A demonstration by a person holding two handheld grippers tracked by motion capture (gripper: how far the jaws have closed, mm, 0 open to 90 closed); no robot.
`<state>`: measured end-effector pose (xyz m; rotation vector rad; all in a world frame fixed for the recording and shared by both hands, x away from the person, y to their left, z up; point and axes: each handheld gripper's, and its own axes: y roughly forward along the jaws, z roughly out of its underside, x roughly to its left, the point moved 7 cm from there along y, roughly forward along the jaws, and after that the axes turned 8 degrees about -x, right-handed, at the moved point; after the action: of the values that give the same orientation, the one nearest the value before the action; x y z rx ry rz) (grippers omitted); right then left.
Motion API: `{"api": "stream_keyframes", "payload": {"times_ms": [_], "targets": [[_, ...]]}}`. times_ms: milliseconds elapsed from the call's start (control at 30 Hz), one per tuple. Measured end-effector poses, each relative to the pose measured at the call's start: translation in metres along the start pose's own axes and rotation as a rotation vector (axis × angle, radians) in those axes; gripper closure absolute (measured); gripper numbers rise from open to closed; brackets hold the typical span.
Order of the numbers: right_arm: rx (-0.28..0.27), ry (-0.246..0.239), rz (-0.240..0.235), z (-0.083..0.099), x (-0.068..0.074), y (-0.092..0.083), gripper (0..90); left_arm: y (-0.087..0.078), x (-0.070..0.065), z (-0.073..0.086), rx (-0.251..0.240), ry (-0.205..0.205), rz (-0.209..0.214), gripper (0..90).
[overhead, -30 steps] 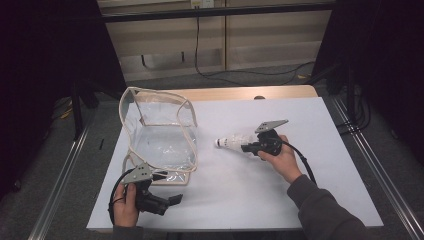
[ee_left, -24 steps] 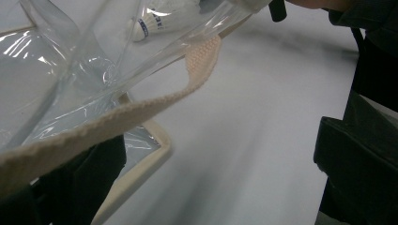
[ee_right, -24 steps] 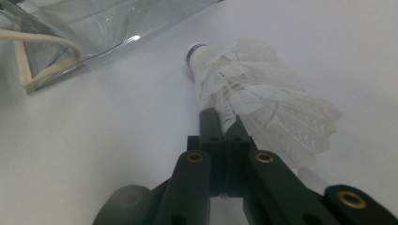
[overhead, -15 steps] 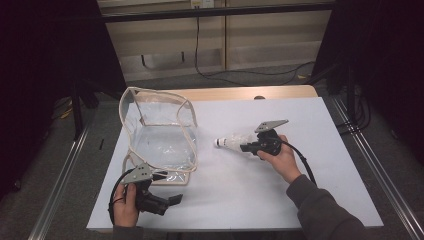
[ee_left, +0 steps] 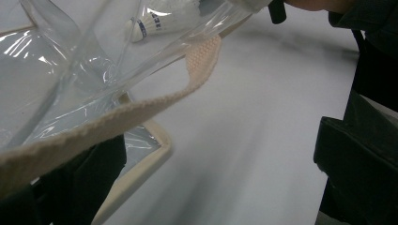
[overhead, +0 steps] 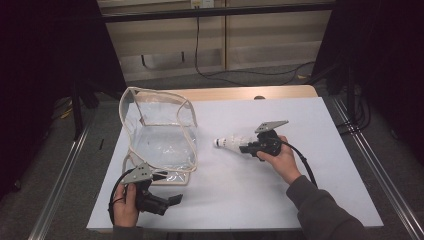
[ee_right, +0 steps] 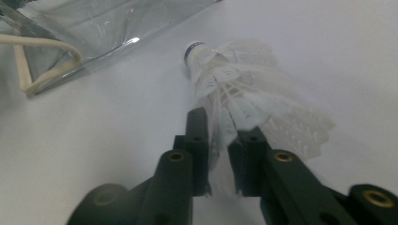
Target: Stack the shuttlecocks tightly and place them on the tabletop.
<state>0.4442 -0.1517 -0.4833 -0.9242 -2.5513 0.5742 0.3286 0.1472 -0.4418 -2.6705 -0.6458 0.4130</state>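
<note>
A clear plastic bag [overhead: 160, 135] with beige trim lies on the left part of the white table, its mouth gaping. In the left gripper view the bag [ee_left: 56, 70] and its beige strap [ee_left: 197, 61] cross close in front of the camera. My left gripper [overhead: 175, 200] rests near the front edge just below the bag and points right; its jaws stand open [ee_left: 218, 140], with the strap passing over the left one. My right gripper [overhead: 242, 147] is shut on the feathers of a white shuttlecock [overhead: 227, 142], whose cork [ee_right: 195, 51] points at the bag.
The white sheet [overhead: 300, 200] covers the table, and a strip of wooden top [overhead: 280, 92] shows at the back. Metal rails [overhead: 65, 175] run along both sides. A cable [overhead: 200, 50] lies on the floor behind the table.
</note>
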Motion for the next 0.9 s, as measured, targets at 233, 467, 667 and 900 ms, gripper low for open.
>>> {"api": "stream_keyframes", "payload": {"times_ms": [233,467,667,900], "targets": [[-0.001,0.014,0.008,0.001,-0.001,-0.003,67.4,0.0,0.0,0.0,0.001,0.001,-0.001,2.9],[-0.004,0.024,0.009,0.003,0.0,-0.01,55.2,0.0,0.0,0.0,0.001,0.0,-0.002,2.9],[-0.001,0.05,0.018,0.006,0.002,-0.012,36.7,0.0,0.0,0.0,0.002,-0.001,-0.004,2.8],[-0.018,0.089,0.043,0.006,0.005,-0.007,26.6,0.001,0.0,0.0,0.001,-0.001,-0.004,2.8]]}}
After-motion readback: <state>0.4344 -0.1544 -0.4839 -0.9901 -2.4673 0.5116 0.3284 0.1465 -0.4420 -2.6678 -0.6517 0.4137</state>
